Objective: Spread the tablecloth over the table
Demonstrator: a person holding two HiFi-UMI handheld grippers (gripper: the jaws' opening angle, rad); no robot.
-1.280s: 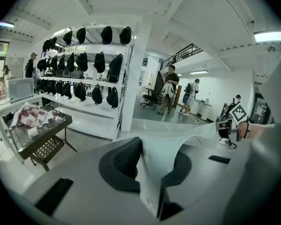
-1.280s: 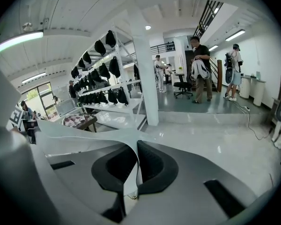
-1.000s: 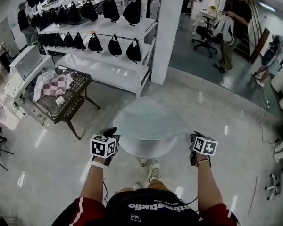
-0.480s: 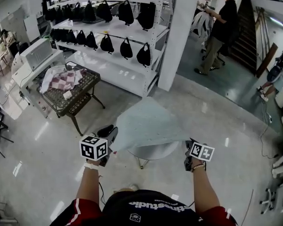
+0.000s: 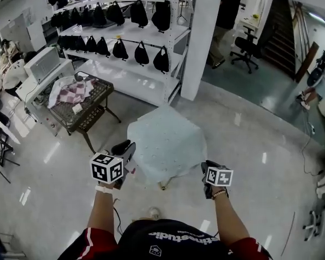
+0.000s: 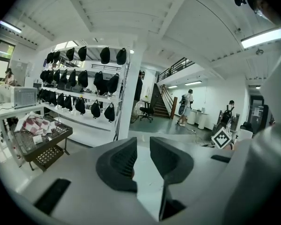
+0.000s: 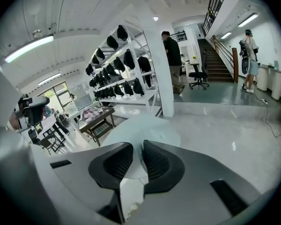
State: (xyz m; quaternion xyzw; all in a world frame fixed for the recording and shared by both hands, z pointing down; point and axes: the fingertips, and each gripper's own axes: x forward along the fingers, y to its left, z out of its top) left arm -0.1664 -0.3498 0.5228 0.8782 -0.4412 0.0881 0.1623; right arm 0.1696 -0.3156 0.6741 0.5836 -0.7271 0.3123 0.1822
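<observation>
A pale blue tablecloth (image 5: 167,145) lies draped over the small round table, whose top is hidden; only a leg foot (image 5: 162,186) shows below the hem. My left gripper (image 5: 128,151) is shut on the cloth's near left edge, and my right gripper (image 5: 207,171) is shut on its near right corner. In the left gripper view the jaws (image 6: 143,150) stand close together with a pale strip of tablecloth (image 6: 146,177) between them. In the right gripper view the gripper (image 7: 138,157) pinches the tablecloth (image 7: 147,134), which spreads away over the table.
A black mesh side table (image 5: 82,108) with a checked cloth stands to the left. Behind are a white rack of black bags (image 5: 124,42) and a white pillar (image 5: 201,37). An office chair (image 5: 246,46) and a person (image 5: 227,10) are at the back right.
The cloth, held up and billowing above the table before, has come down and now drapes over it, hiding the top. Both grippers have drawn closer together with its near edge.
</observation>
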